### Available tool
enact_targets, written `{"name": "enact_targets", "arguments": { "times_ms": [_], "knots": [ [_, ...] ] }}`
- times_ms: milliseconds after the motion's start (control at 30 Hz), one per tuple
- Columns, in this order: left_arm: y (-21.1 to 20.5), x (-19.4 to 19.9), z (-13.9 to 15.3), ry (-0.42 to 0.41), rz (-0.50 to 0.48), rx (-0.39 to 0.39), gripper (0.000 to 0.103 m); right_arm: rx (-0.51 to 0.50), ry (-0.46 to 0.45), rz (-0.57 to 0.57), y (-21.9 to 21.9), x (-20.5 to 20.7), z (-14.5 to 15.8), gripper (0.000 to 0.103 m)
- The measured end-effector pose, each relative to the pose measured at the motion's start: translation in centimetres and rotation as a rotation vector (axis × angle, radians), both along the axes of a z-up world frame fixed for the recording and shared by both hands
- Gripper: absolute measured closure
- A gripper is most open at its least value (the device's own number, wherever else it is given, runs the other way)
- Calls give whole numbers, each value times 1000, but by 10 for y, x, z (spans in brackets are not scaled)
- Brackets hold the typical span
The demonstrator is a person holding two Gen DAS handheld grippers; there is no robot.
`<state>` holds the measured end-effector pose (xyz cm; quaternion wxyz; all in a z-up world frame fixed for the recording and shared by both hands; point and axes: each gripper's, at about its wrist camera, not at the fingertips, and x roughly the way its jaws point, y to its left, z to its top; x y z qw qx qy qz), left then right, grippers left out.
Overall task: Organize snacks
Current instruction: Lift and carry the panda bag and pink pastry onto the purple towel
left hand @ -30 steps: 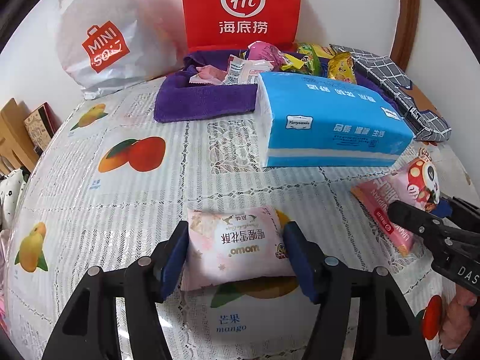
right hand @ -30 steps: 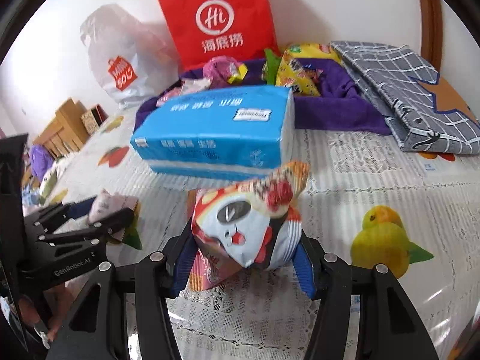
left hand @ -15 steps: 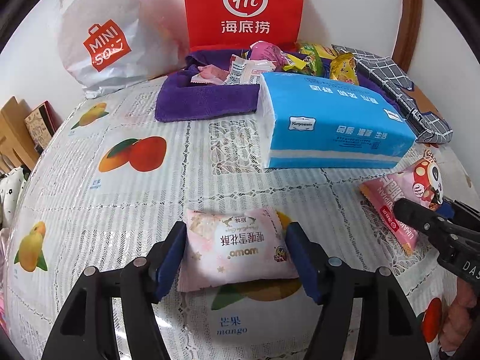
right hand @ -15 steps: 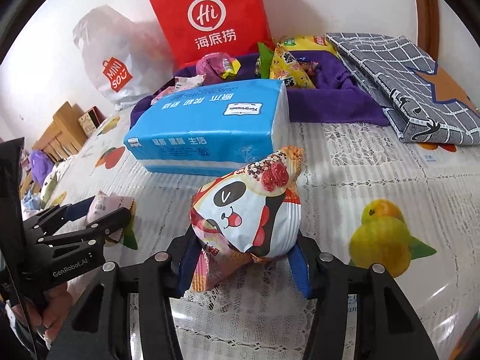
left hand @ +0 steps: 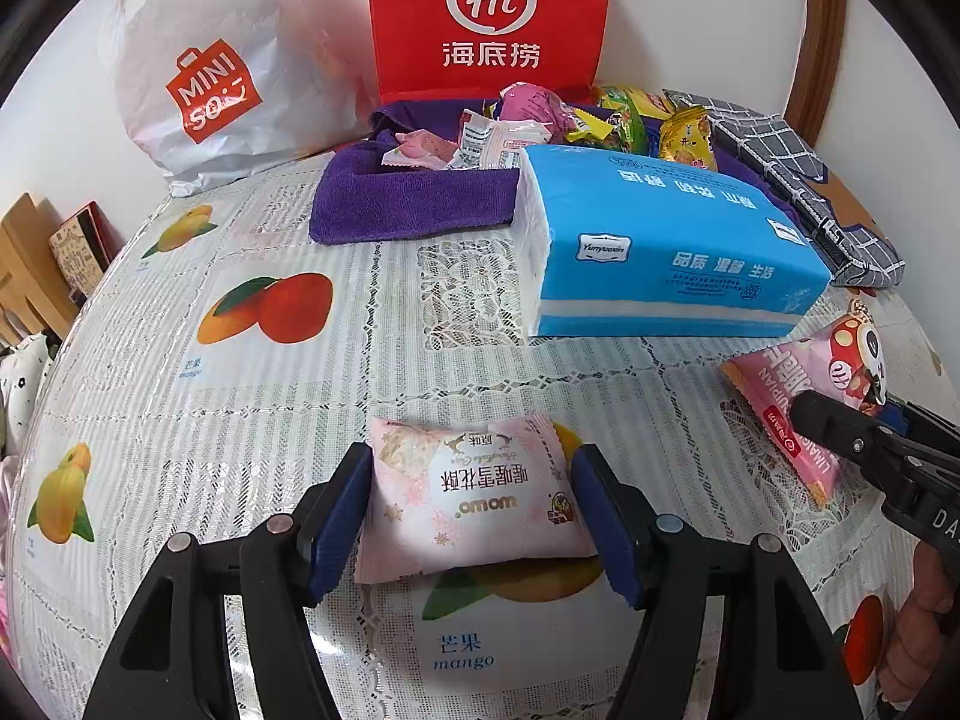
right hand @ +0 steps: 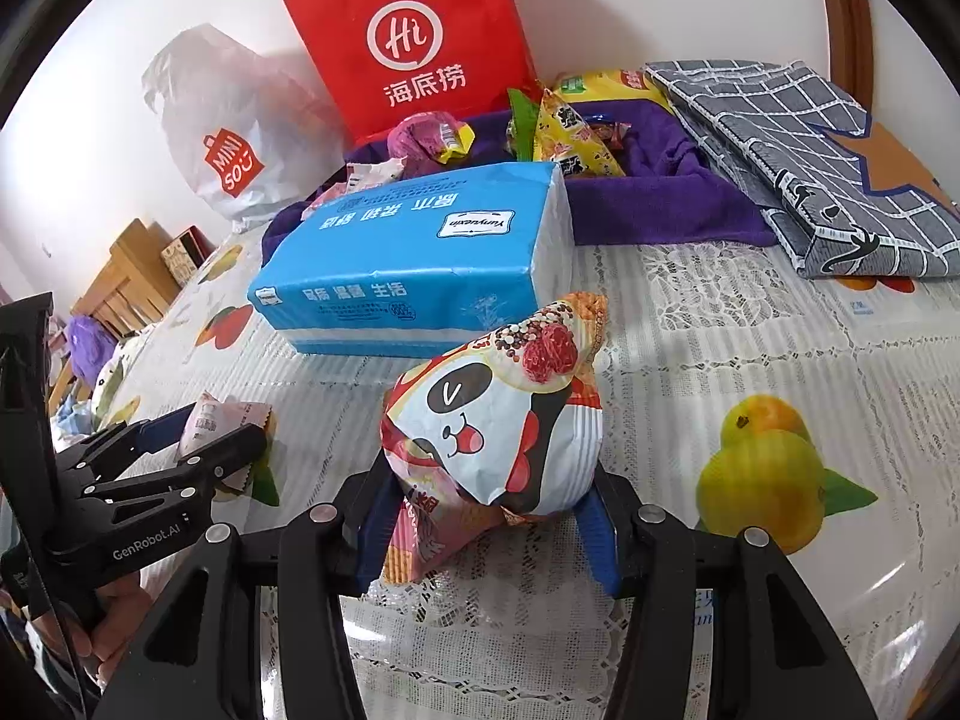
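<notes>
The left claw (left hand: 471, 507) had its blue-padded fingers against both short sides of a flat pale-pink snack packet with brown lettering (left hand: 468, 501), closed to the packet's width; the packet sat at or just above the fruit-printed lace-pattern worktop (left hand: 240, 372), and I could not tell whether it had left the surface. The right claw (right hand: 486, 516) was closed on the lower part of a puffy panda-faced snack bag in red, white and black (right hand: 498, 420), which stood tilted up between the fingers, its sealed top leaning toward a blue plastic-wrapped tissue pack (right hand: 414, 252) just beyond it.

Behind the tissue pack lay a purple towel (left hand: 408, 204) with a heap of mixed snack wrappers (left hand: 516, 132) on it, backed by a red paper bag (left hand: 489, 18) and a white plastic shopping bag (left hand: 222, 66). That heap looked like the likely destination, though this is a guess.

The risks were mostly of grip and clearance. The panda bag was air-filled and slick, held low; a squeeze there could let it pivot or squirt out, or burst a seam if pressed harder. The pink packet was held only by its soft edges, so it might buckle and slip on lifting. The tissue pack stood between both claws and the towel, so a low carry could knock it into the heap. The two claws were near each other and could collide if moved together.
</notes>
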<state>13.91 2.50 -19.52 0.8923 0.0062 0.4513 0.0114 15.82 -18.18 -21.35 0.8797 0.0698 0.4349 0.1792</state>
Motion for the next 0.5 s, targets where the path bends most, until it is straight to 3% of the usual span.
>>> {"name": "enact_targets", "arguments": {
  "times_ms": [267,500],
  "knots": [
    [1,-1,2,-6,-11,-16,46,-3,-7,-11,0,0,-1,52],
    [9,-10,16,-8,-25,-52,48,0,-54,-29,-5,-8,11,53]
  ]
}}
